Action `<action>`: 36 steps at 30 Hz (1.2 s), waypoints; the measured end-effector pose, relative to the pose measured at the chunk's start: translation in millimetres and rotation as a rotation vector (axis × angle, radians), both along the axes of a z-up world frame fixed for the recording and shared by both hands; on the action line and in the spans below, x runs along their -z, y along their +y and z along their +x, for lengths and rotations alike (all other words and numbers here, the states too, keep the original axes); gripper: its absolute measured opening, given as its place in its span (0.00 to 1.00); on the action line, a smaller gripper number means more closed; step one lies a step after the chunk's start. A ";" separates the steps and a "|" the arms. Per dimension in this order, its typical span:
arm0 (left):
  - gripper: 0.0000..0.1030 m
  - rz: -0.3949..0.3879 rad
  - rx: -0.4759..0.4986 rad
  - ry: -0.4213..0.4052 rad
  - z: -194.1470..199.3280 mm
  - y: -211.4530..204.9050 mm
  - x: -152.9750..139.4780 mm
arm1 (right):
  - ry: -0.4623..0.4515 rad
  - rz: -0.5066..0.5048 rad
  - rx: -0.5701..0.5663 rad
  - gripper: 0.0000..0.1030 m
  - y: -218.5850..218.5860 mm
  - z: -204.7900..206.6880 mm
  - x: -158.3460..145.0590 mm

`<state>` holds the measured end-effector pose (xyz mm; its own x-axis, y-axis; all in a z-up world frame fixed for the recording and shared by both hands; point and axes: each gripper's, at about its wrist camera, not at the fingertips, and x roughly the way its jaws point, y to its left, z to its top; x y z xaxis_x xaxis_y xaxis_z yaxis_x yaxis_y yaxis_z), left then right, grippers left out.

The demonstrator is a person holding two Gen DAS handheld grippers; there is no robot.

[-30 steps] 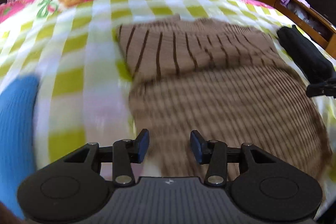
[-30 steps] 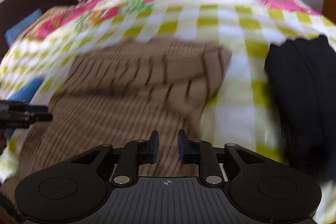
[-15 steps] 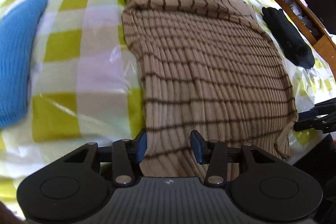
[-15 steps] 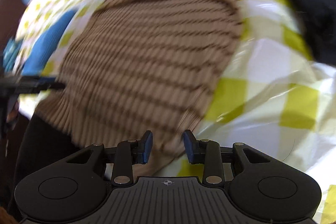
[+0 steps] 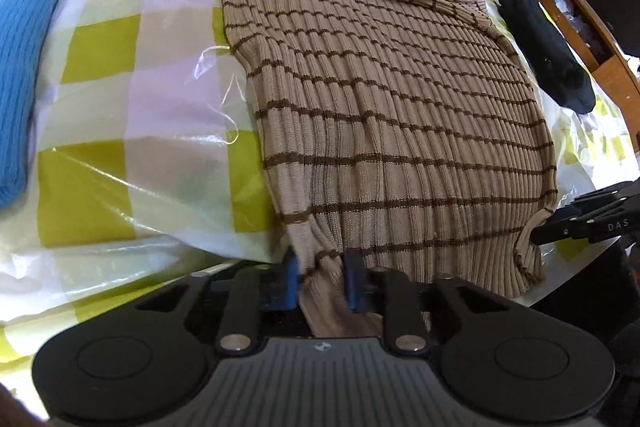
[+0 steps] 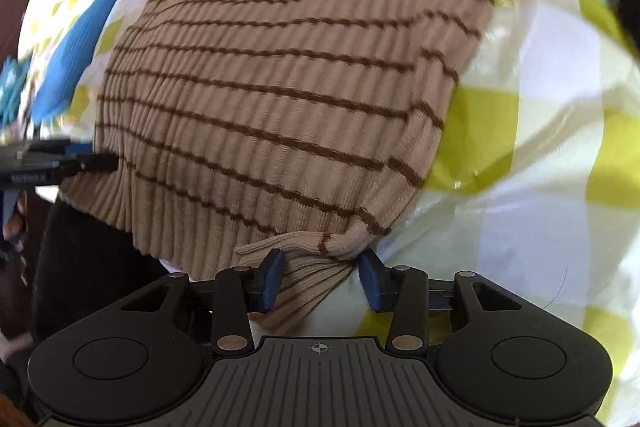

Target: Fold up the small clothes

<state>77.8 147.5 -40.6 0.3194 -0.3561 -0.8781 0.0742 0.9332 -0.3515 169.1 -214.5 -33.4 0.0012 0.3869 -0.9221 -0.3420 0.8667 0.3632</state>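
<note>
A tan ribbed sweater with thin brown stripes [image 5: 392,115] lies flat on the checked bedspread, its hem at the bed's near edge and its top part folded over at the far end. My left gripper [image 5: 320,277] has its blue pads around the hem's left corner, with cloth bunched between them. My right gripper [image 6: 324,277] is at the hem's right corner [image 6: 320,259], jaws wider apart, cloth lying between the pads. Each gripper shows at the edge of the other's view: the right one in the left wrist view [image 5: 588,223], the left one in the right wrist view [image 6: 60,163].
A blue knit garment [image 5: 24,67] lies to the left on the yellow-and-white bedspread [image 5: 120,107]. A black garment [image 5: 548,51] lies to the right. A wooden shelf unit [image 5: 592,11] stands beyond the bed's right side. Clear plastic film covers the bedspread.
Both grippers dropped from above the sweater to its hem at the near edge. The left pads closed in on the left corner; the right pads came around the right corner.
</note>
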 end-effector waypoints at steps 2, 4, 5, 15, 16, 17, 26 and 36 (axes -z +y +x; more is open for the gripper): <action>0.28 -0.022 -0.013 0.006 0.7 2.5 0.3 | 0.008 0.015 0.039 0.31 -5.8 -0.7 3.7; 0.26 -0.063 -0.029 -0.003 -0.7 5.6 -3.0 | 0.028 0.036 0.070 0.14 -13.7 0.4 4.8; 0.26 -0.104 -0.039 -0.008 -1.0 7.7 -5.4 | 0.042 0.064 0.090 0.11 -18.3 0.8 3.4; 0.25 -0.298 -0.095 -0.286 63.7 24.6 -66.2 | -0.170 0.417 0.242 0.08 -47.8 40.7 -69.1; 0.25 -0.332 -0.119 -0.329 77.9 29.5 -71.1 | -0.219 0.445 0.256 0.08 -49.4 50.9 -77.1; 0.25 -0.358 -0.150 -0.367 92.4 35.1 -73.9 | -0.267 0.475 0.277 0.08 -50.0 62.0 -83.2; 0.28 -0.365 -0.388 -0.373 210.4 68.8 -28.3 | -0.479 0.486 0.559 0.15 -45.4 169.7 -60.9; 0.35 -0.294 -0.351 -0.338 180.2 62.7 -14.4 | -0.642 0.311 0.376 0.40 -48.7 136.4 -54.8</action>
<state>258.1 210.2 -26.1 0.7092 -0.3914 -0.5865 -0.0695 0.7889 -0.6105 305.5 -263.3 21.4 0.6758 0.4942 -0.5469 -0.2714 0.8567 0.4387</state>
